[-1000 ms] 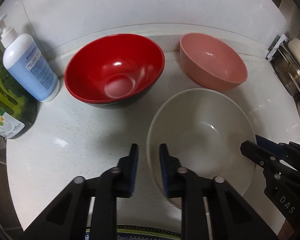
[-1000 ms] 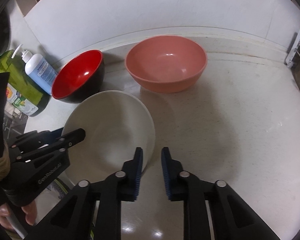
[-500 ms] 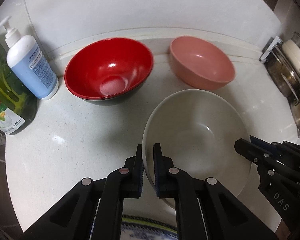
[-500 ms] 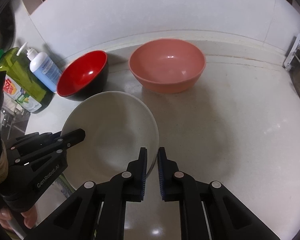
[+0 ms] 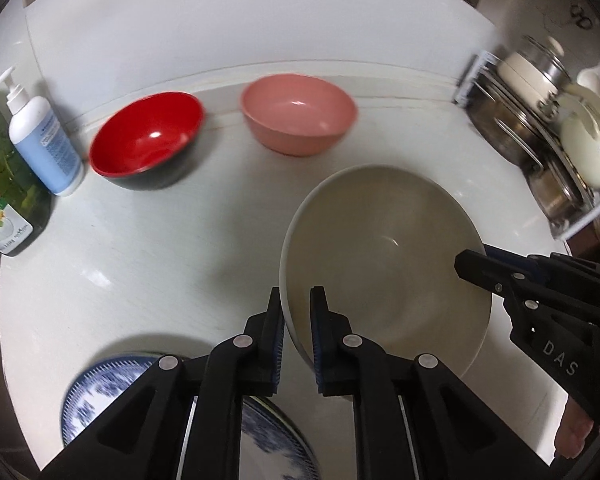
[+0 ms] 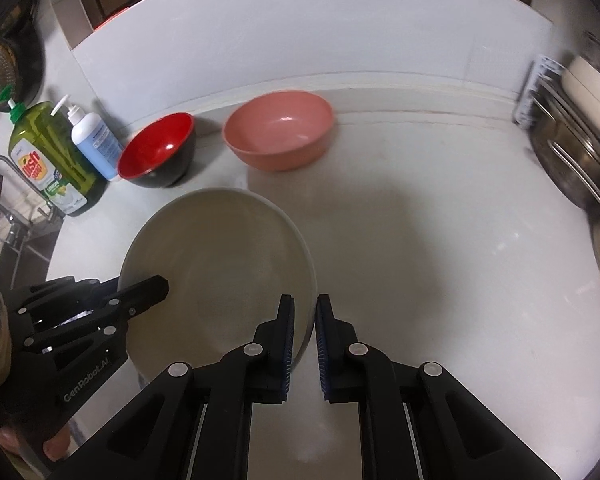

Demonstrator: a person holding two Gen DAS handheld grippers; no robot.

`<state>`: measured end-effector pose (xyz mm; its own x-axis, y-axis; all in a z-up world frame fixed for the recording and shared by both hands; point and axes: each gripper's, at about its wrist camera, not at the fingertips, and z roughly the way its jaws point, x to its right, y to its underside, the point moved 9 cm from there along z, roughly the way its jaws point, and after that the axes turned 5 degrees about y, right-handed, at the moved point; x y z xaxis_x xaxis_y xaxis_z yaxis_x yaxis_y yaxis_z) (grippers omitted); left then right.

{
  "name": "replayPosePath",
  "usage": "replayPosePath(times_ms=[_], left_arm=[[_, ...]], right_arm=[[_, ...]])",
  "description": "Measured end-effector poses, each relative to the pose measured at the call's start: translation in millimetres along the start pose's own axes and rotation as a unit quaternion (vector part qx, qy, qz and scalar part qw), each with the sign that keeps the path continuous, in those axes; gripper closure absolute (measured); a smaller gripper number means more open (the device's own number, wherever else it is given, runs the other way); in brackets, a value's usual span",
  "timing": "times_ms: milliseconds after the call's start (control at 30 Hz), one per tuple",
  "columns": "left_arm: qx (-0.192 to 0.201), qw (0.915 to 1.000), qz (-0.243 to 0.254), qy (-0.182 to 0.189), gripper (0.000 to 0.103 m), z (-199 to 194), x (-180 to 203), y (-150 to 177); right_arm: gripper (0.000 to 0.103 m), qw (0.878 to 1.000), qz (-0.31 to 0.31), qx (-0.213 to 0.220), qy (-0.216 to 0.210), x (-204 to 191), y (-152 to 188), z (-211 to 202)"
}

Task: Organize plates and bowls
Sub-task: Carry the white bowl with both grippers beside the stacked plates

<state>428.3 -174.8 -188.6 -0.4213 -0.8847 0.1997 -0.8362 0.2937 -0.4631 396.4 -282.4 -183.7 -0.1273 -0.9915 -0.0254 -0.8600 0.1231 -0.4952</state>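
Far left on the table (image 5: 148,248): your soap bottles (image 6: 96,146), then red bowl (image 5: 146,144), then pink bowl (image 5: 298,114) at far centre. White bowl (image 5: 384,256) is nearer, off the table, held both sides. Your left tongs (image 5: 296,312) pinch its left rim; your right tongs (image 6: 304,320) pinch its right rim. Blue-patterned plate (image 5: 100,392) sits near left, under the left tongs. Pot rack (image 5: 540,152) far right.

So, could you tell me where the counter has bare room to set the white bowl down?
Bare counter lies right of the white bowl, between pink bowl and pot rack. The left is crowded: red bowl, soap bottles, patterned plate.
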Motion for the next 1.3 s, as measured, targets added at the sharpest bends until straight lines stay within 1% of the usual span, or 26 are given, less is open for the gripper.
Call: replayPosePath(times_ms=[200, 500, 633, 933, 1300], left_arm=[[-0.018, 0.9998, 0.009, 0.011, 0.088, 7, 30, 18], [-0.038, 0.9979, 0.050, 0.016, 0.088, 20, 68, 35], [-0.048, 0.9967, 0.064, 0.016, 0.088, 26, 79, 41], [-0.069, 0.9947, 0.073, 0.021, 0.088, 34, 93, 55], [-0.086, 0.9936, 0.069, 0.022, 0.087, 41, 98, 65]], right_arm=[[0.091, 1.000, 0.012, -0.011, 0.011, 27, 23, -5], [0.091, 0.998, 0.037, -0.032, 0.026, 63, 53, -4], [0.091, 0.998, 0.043, -0.041, 0.031, 72, 63, -2], [0.091, 0.996, 0.048, -0.058, 0.039, 83, 75, 0], [0.091, 0.996, 0.048, -0.067, 0.040, 83, 79, 6]])
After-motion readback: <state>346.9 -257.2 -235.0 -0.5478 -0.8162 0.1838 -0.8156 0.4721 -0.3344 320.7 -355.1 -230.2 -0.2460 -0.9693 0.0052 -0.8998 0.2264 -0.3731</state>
